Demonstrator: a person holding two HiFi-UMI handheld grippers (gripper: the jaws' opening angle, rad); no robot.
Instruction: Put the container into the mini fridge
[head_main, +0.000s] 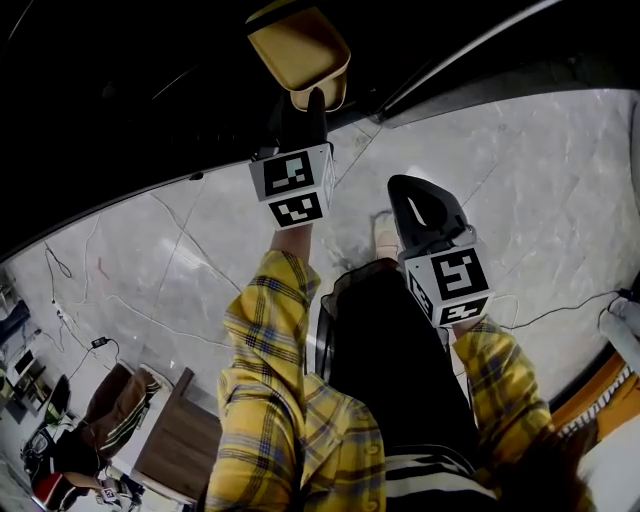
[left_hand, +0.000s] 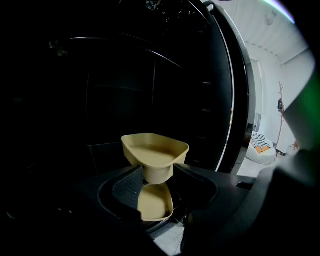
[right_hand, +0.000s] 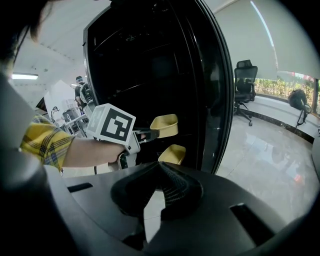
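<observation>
Left gripper (left_hand: 156, 174): jaws clamped on the narrow end of a tan, shallow, round-cornered plastic container (left_hand: 156, 150). It is held level in the air at the mouth of the black mini fridge (left_hand: 125, 90), not yet set down. A second tan shape (left_hand: 155, 202) sits just beneath, likely its reflection, though it is hard to say in this dark.

Right gripper (right_hand: 159, 169): jaws together, empty, hanging back over the pale marble floor (right_hand: 260, 150).

The container looks light, stiff and smooth-walled. It may be slick under the pads and could tip. Best hold, I judge: the end wall, as now, kept level.
</observation>
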